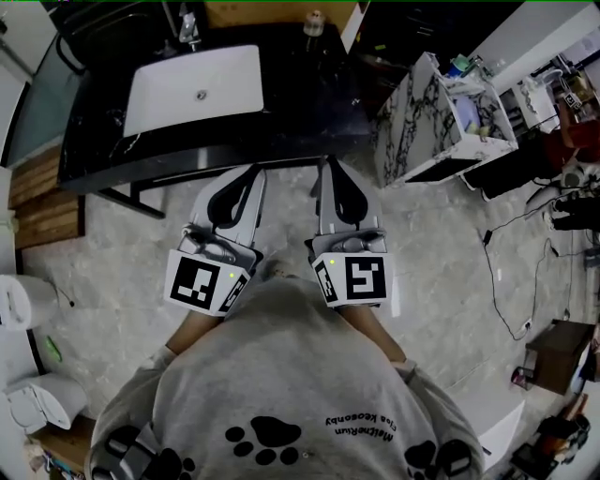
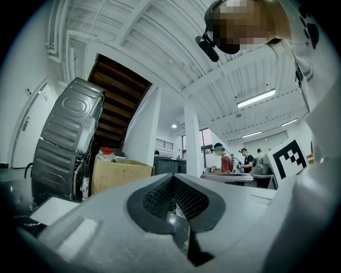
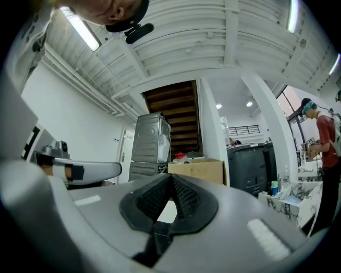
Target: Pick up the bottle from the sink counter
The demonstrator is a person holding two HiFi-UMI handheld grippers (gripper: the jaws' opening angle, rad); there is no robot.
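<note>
Bottle [image 1: 313, 22] contact is absent: jaws are pressed shut on nothing on the left gripper [image 1: 247, 180] and right gripper [image 1: 330, 167]. Both are held side by side at the sink counter's [image 1: 309, 103] near edge, presumably pending the reach. The bottle stands at the far edge.

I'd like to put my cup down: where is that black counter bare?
The widest bare patch lies right of the white basin, between it and the right edge of the counter, in front of the bottle. A narrower strip runs along the front edge. The back is crowded: faucet and bottle stand there.
</note>
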